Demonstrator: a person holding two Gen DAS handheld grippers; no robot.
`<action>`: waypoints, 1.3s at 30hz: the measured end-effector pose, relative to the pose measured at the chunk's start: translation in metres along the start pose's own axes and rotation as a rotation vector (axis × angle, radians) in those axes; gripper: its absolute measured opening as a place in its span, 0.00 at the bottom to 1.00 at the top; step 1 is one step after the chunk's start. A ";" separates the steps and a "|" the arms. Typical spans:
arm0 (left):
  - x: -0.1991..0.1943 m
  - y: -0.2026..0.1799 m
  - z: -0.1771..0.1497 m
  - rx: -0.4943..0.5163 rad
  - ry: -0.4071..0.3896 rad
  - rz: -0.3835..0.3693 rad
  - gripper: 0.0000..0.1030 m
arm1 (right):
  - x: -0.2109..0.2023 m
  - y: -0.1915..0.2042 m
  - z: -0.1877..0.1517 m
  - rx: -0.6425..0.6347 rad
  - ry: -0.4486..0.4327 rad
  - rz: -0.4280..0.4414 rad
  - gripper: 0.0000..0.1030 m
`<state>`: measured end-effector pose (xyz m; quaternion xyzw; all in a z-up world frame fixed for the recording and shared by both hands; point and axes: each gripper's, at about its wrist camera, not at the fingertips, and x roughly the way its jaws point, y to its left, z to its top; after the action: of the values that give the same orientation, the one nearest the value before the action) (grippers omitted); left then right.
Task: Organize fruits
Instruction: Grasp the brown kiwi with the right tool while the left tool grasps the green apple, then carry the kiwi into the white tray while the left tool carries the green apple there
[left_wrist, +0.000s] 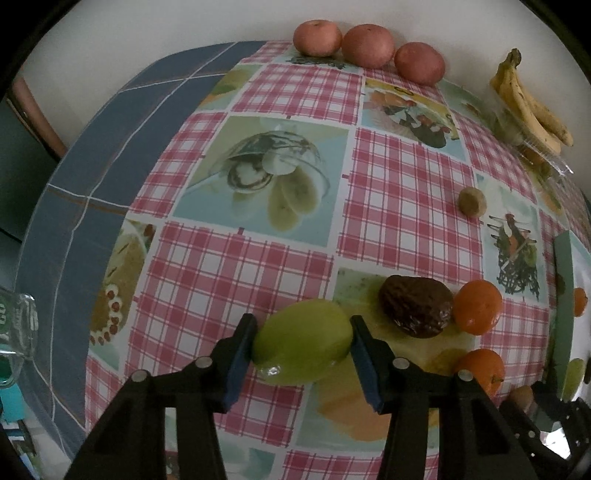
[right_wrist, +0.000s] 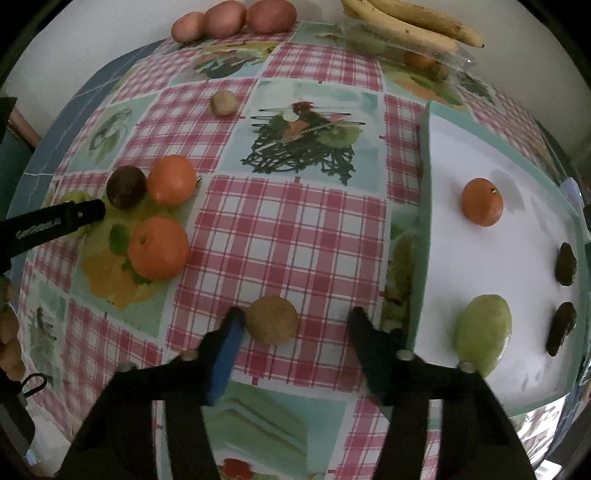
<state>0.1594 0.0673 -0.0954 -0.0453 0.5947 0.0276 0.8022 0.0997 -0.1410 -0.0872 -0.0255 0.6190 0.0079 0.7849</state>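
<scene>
Blue-padded left gripper (left_wrist: 303, 341) pinches a green fruit (left_wrist: 302, 340) near the table's front edge, while right gripper (right_wrist: 293, 325), jaws spread, straddles a brown kiwi (right_wrist: 272, 319).

green mango (left_wrist: 303, 339) lies on the checked cloth, dark avocado (left_wrist: 416, 306) and two oranges (left_wrist: 477, 305) just beside.

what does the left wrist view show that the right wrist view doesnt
Only the left wrist view: the left gripper with both pads against the green fruit, and a glass jar at the table edge.

Only the right wrist view: the right gripper around a brown kiwi, one pad touching, the other apart; inside the tray, a green fruit and two dark pieces.

Both: three red apples, bananas, dark avocado, two oranges.
</scene>
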 end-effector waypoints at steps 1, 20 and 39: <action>0.000 0.000 0.000 0.000 -0.001 0.001 0.52 | -0.001 0.002 -0.001 -0.008 -0.003 0.003 0.43; 0.001 -0.002 0.002 -0.034 -0.009 -0.001 0.52 | -0.004 0.008 0.003 -0.035 -0.021 0.019 0.27; -0.064 0.013 0.021 -0.179 -0.188 -0.089 0.52 | -0.064 -0.060 0.040 0.185 -0.210 0.091 0.27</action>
<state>0.1594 0.0827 -0.0289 -0.1401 0.5097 0.0491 0.8474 0.1260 -0.1976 -0.0141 0.0760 0.5322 -0.0109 0.8431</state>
